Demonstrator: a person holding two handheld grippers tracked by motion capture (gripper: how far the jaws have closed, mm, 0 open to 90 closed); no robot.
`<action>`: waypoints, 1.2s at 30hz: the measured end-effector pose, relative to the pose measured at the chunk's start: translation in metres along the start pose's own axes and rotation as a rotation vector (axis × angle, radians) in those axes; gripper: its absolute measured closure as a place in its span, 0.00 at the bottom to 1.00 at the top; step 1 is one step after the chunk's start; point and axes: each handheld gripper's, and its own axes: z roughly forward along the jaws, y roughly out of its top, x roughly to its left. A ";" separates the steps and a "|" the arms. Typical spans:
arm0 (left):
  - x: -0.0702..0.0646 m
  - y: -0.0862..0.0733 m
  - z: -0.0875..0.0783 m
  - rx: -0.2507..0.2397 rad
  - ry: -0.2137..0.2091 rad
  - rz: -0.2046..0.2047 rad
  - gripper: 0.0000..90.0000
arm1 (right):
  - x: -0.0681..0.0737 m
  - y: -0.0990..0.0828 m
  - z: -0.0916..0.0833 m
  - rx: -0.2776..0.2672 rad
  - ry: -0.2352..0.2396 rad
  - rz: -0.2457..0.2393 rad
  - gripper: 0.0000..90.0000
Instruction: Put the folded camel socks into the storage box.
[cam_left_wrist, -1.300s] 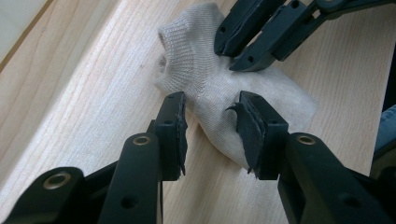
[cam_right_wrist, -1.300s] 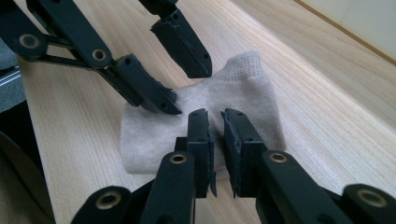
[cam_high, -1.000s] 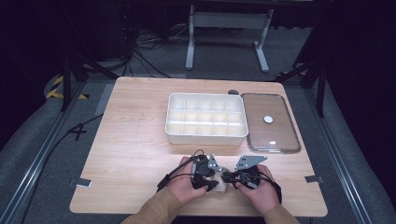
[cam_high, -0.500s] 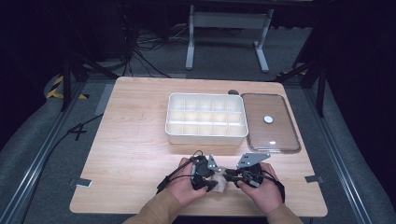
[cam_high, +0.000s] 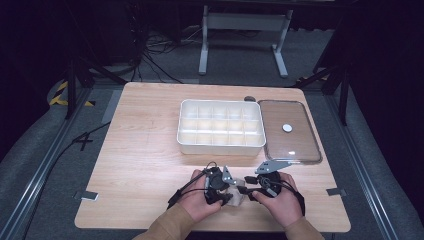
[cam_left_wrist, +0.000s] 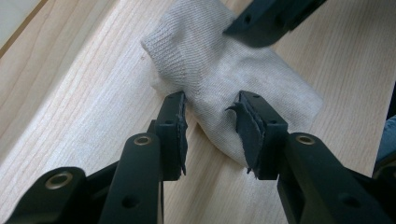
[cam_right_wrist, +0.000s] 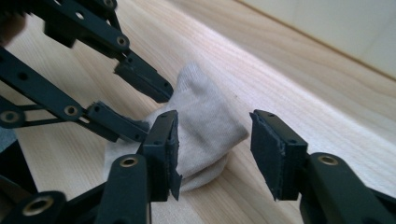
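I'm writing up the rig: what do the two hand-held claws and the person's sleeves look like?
Both the left claw and right claw are black, with jointed bars, brass-coloured pivots, dark pads, a grey three-cornered plate on top and black cables. The sleeves are tan.

The table (cam_high: 150, 150) is brightly lit from above; surroundings are left dark. Near jaws are rendered slightly soft; glare is noted on the clear lid (cam_high: 289, 131).

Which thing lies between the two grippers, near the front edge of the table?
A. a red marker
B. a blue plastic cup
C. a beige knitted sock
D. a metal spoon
C: the left gripper view shows a beige knitted sock lying on the wooden table, with the left gripper closed around its middle; the right gripper stands open beside it.
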 end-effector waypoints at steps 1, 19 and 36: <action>0.001 -0.001 0.000 0.000 -0.001 -0.001 0.70 | 0.000 -0.001 0.002 0.007 0.001 0.000 0.56; 0.002 -0.007 0.001 0.000 0.017 -0.035 0.70 | -0.017 0.003 0.027 0.091 0.139 0.067 0.61; 0.003 -0.010 -0.004 -0.002 0.025 -0.045 0.67 | -0.020 -0.002 0.030 0.039 0.246 0.144 0.87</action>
